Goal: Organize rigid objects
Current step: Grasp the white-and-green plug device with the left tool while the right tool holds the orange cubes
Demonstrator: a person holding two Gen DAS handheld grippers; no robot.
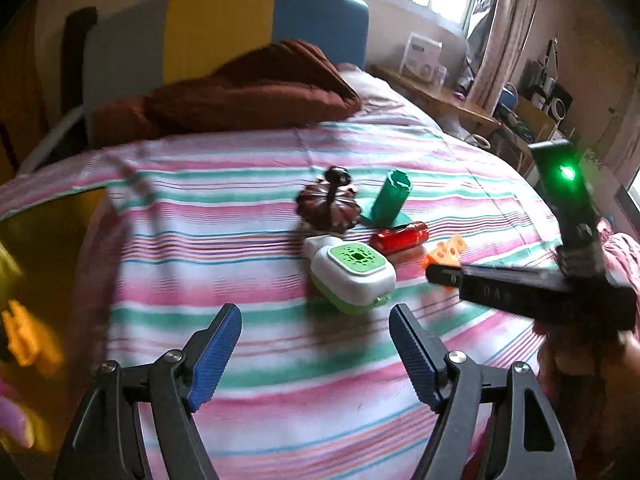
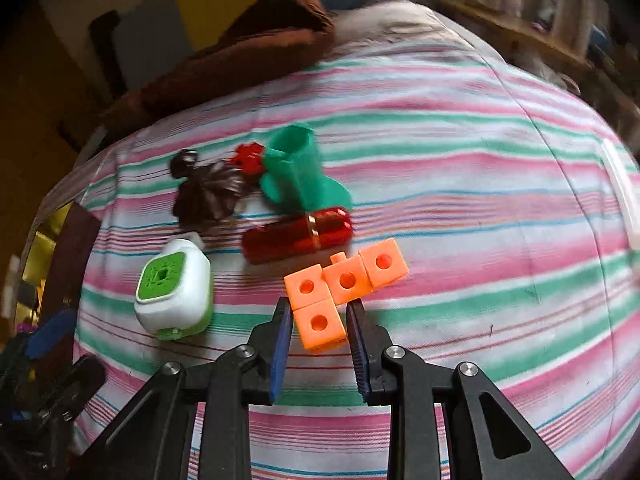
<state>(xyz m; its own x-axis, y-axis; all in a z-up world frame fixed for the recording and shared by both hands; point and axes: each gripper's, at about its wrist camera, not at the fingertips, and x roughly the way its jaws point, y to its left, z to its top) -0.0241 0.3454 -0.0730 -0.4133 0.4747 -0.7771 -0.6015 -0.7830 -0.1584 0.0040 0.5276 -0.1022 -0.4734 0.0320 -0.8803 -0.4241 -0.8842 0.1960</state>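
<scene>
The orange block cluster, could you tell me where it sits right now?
Right wrist view: the orange block cluster sits on the striped bedspread, its nearest cube between the right gripper's fingers.

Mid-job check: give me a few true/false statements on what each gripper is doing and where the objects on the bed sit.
1. The right gripper is shut on the orange block cluster. True.
2. The left gripper holds the white and green device. False: it is open and empty, short of the device.
3. The red cylinder stands upright. False: it lies on its side.
4. The green cup sits beyond the red cylinder on the striped bedsheet. True.
</scene>
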